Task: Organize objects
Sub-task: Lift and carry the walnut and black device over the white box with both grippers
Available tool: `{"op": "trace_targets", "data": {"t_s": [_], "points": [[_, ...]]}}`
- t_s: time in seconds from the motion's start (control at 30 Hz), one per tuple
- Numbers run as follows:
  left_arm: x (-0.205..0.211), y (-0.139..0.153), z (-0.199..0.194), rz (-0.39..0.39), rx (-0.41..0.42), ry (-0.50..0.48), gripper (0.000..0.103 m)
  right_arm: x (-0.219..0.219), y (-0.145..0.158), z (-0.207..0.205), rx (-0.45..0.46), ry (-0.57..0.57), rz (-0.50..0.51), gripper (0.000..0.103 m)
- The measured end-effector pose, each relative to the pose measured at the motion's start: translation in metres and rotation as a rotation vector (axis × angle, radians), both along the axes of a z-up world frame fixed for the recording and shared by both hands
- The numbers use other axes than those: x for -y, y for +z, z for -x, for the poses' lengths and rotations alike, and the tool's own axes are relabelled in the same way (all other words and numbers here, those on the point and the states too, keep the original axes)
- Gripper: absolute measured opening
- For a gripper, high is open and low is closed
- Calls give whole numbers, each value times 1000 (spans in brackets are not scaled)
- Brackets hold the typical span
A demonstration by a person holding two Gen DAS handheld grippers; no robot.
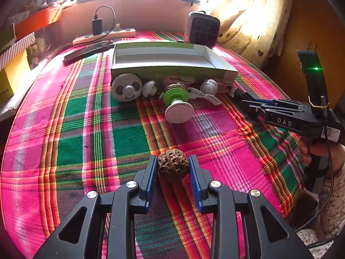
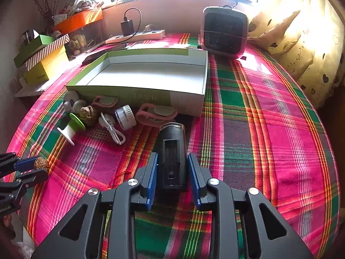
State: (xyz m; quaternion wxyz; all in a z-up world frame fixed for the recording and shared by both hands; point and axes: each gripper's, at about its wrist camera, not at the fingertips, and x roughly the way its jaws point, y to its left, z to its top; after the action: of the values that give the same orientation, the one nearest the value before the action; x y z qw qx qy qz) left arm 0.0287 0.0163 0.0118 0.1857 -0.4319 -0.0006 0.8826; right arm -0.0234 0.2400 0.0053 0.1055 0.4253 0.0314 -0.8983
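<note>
The left gripper (image 1: 173, 165) tilts down over the plaid cloth (image 1: 215, 142), its pads pressing a walnut (image 1: 173, 166). The right gripper (image 2: 172, 168), angled likewise, clamps a black cylinder (image 2: 172, 155).

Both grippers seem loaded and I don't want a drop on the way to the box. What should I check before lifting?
1. Left gripper pads on walnut: ok.
2. Right gripper pads on black cylinder: ok.
3. Box open, nothing inside: ok.
4. Cylinder gripped near its rear end, may tip: not ok.
5. Small items lie before the box, path must go over them: cannot tell.
</note>
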Motion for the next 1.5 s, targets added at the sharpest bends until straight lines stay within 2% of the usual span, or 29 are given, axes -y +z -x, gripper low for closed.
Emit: {"op": "trace_targets", "data": {"t_s": [0.43,0.93,1.5], "points": [[-3,1,17,-1,-9,5,27,-1,5,-5,2,1,18,29],[-12,26,42,-5,-68,-11,27,-6,24,1,-21,-13,38,29],[-19,41,93,-11,-79,-11,27,-10,40,38,-35,-40,35,29]]}}
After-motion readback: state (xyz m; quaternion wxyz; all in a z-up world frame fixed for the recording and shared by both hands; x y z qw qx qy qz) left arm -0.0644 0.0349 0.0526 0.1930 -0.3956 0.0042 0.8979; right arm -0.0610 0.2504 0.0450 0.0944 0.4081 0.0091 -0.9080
